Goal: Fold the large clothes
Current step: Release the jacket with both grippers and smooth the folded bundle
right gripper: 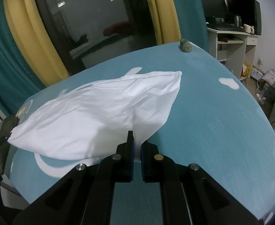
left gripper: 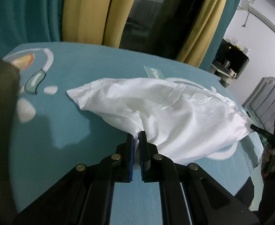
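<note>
A large white garment [left gripper: 165,110] lies bunched on the teal bed cover [left gripper: 62,150], its near edge lifted. My left gripper [left gripper: 136,137] is shut on one near corner of the cloth. My right gripper [right gripper: 136,140] is shut on the other near corner of the same garment [right gripper: 100,112]. The cloth hangs stretched between the two grippers. The right gripper also shows at the right edge of the left wrist view [left gripper: 257,128]. The left gripper's tip shows at the left edge of the right wrist view [right gripper: 0,140].
Yellow and teal curtains [left gripper: 92,11] and a dark window [right gripper: 92,22] stand behind the bed. A small grey fuzzy object [right gripper: 185,46] sits at the bed's far corner. A white desk with monitors [right gripper: 232,37] stands to the right. A dark olive object [left gripper: 0,97] sits at the left.
</note>
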`<action>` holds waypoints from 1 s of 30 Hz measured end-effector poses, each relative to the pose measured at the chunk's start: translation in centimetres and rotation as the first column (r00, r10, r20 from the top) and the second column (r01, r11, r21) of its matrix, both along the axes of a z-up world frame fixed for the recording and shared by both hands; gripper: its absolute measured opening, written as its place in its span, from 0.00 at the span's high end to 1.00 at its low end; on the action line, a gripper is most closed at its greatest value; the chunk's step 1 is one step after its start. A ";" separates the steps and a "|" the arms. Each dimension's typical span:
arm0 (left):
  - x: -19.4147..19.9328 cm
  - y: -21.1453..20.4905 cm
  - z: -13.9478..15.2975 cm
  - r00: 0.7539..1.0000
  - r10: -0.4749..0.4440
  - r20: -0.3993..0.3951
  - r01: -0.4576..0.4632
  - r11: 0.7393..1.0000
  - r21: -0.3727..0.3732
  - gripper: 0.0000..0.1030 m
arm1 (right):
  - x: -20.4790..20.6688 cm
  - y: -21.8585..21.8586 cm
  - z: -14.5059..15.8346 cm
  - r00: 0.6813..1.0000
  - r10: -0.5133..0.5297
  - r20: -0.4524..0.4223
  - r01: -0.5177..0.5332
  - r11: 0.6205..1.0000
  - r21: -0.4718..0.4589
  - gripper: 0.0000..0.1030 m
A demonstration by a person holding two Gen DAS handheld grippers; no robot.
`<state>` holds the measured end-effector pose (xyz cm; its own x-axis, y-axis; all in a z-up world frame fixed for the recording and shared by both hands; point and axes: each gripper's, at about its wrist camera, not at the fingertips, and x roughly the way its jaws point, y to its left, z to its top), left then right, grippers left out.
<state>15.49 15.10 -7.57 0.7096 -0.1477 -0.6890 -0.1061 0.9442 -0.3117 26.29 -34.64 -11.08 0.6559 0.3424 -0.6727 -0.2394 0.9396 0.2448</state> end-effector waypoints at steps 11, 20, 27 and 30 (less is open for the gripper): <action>-4.7 -1.4 -3.2 0.993 0.006 -0.116 0.001 0.998 0.060 0.94 | -4.0 -1.4 -2.0 0.998 -0.031 -0.054 0.029 0.999 -0.034 0.94; -4.9 0.2 -3.0 0.986 0.012 -0.167 -0.004 0.999 0.049 0.94 | -3.5 -2.5 -1.9 0.995 -0.043 -0.092 0.033 0.994 -0.108 0.66; -2.7 1.0 0.3 0.995 0.031 -0.100 -0.014 0.986 0.168 0.53 | -2.5 -3.7 1.6 0.991 -0.133 0.007 0.132 0.976 -0.175 0.45; 0.3 1.2 1.1 0.997 0.006 -0.080 0.011 0.978 0.208 0.53 | -0.5 -2.6 2.3 0.994 -0.107 0.030 0.110 0.974 -0.198 0.45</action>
